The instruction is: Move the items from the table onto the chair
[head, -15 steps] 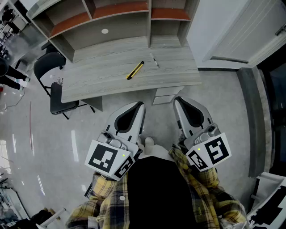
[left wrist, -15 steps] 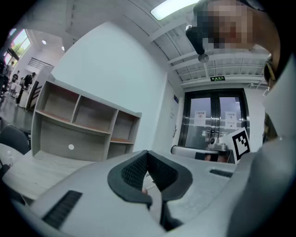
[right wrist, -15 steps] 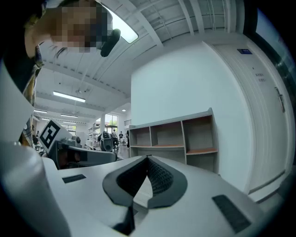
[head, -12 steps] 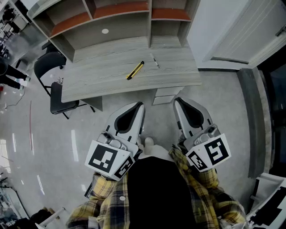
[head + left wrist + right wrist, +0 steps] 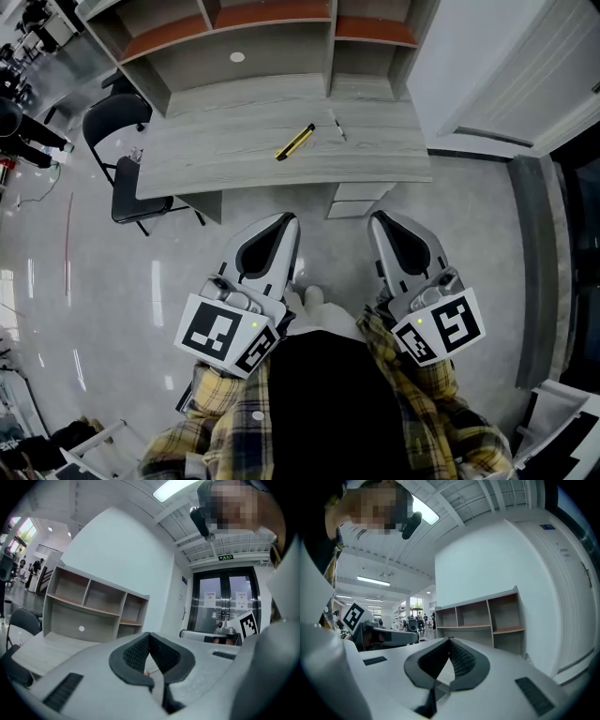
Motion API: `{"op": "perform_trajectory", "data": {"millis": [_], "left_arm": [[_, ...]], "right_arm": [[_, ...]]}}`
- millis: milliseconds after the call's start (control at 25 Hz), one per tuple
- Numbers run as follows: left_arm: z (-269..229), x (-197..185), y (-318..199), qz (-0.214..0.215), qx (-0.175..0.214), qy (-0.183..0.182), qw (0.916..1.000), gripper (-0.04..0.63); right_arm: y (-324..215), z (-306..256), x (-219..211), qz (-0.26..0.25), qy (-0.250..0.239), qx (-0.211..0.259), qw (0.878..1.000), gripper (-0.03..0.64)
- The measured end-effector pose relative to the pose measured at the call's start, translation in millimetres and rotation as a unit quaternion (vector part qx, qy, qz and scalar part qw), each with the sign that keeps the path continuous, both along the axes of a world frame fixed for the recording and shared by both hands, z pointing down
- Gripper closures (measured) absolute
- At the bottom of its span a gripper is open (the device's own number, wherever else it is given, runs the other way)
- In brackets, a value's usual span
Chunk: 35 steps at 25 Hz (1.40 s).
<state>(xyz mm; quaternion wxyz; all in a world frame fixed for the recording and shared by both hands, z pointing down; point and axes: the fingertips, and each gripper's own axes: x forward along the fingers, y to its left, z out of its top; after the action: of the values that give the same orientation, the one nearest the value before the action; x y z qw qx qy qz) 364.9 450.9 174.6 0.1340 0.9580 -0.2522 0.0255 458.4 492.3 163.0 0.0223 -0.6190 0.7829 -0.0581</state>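
1. The left gripper [image 5: 289, 221] and the right gripper [image 5: 378, 218] are held side by side low in the head view, just ahead of the plaid sleeves [image 5: 424, 394]. Both are well short of the table [image 5: 216, 155].
2. The left gripper's jaws are seen pressed together at their tips in the left gripper view. Nothing is pinched between the pads.
3. The right gripper's jaws are likewise closed tip to tip in the right gripper view, and no item is held.
4. A yellow-and-black tool [image 5: 295, 142] is seen lying on the pale wood table top, near its middle. It is turned diagonally to the table's front edge.
5. A thin grey item [image 5: 336, 128] is laid just to the right of the tool, apart from it. It is possibly a pen, but it is too small for this to be told.
6. A black chair [image 5: 131, 192] is placed at the left end of the table, with one edge tucked against the table top. Both items are well apart from it.
7. An open shelf unit [image 5: 281, 37] is set along the far side of the table, and a drawer unit [image 5: 361, 195] is seen under the table's right part.
8. A white door [image 5: 525, 84] is seen to the right of the table.
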Motion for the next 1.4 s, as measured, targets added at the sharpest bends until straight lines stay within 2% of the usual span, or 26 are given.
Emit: {"op": "perform_trajectory", "data": {"millis": [360, 680, 1000, 1400], "left_arm": [[4, -34, -21, -0.056, -0.001, -0.003, 0.9984, 0.592], [11, -60, -73, -0.067, -0.001, 0.001, 0.9978, 0.592], [17, -86, -180, -0.036, -0.013, -0.002, 0.9993, 0.592], [23, -124, -314, 0.044, -0.027, -0.016, 0.9985, 0.592]], "right_arm": [[-17, 8, -22, -0.041, -0.005, -0.006, 0.999, 0.6], [-67, 19, -43, -0.044, -0.003, -0.016, 0.999, 0.6], [-172, 27, -77, -0.02, -0.004, -0.031, 0.999, 0.6], [-294, 40, -101, 0.081, -0.001, -0.065, 0.995, 0.6]]}}
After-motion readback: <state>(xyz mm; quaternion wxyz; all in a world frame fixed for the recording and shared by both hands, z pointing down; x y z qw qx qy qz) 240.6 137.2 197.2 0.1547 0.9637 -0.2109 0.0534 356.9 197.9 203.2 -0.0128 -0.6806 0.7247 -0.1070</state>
